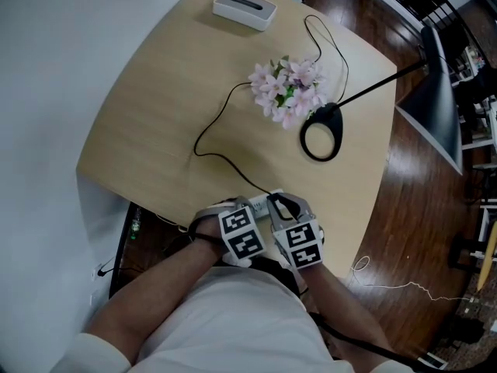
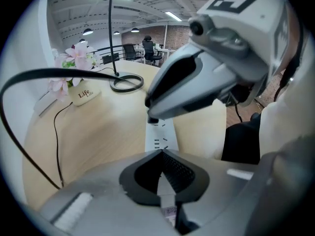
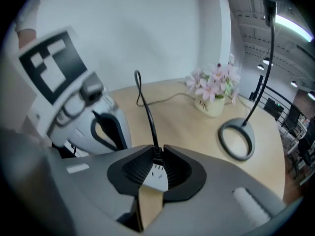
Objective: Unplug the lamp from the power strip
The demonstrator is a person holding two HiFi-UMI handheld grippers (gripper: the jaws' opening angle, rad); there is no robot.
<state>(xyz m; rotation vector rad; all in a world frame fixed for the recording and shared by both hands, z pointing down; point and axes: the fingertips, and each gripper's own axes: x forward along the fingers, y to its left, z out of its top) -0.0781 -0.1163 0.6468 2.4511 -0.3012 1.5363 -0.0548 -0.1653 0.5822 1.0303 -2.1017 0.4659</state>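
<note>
The black lamp stands on its ring base (image 1: 321,130) at the table's right side, and its black cord (image 1: 210,142) loops across the wood to the near edge. There a white power strip (image 1: 262,203) lies. My right gripper (image 1: 283,207) is shut on the lamp's black plug (image 3: 156,157), which sits at the strip's white face (image 3: 156,175); the cord (image 3: 147,112) rises from between the jaws. My left gripper (image 1: 235,207) is shut on the end of the power strip (image 2: 161,132), close beside the right gripper (image 2: 149,113).
A pot of pink flowers (image 1: 286,90) stands left of the lamp base, and a white box (image 1: 245,8) sits at the table's far edge. A white wall runs along the left. Dark wooden floor with a loose white cable (image 1: 388,286) lies to the right.
</note>
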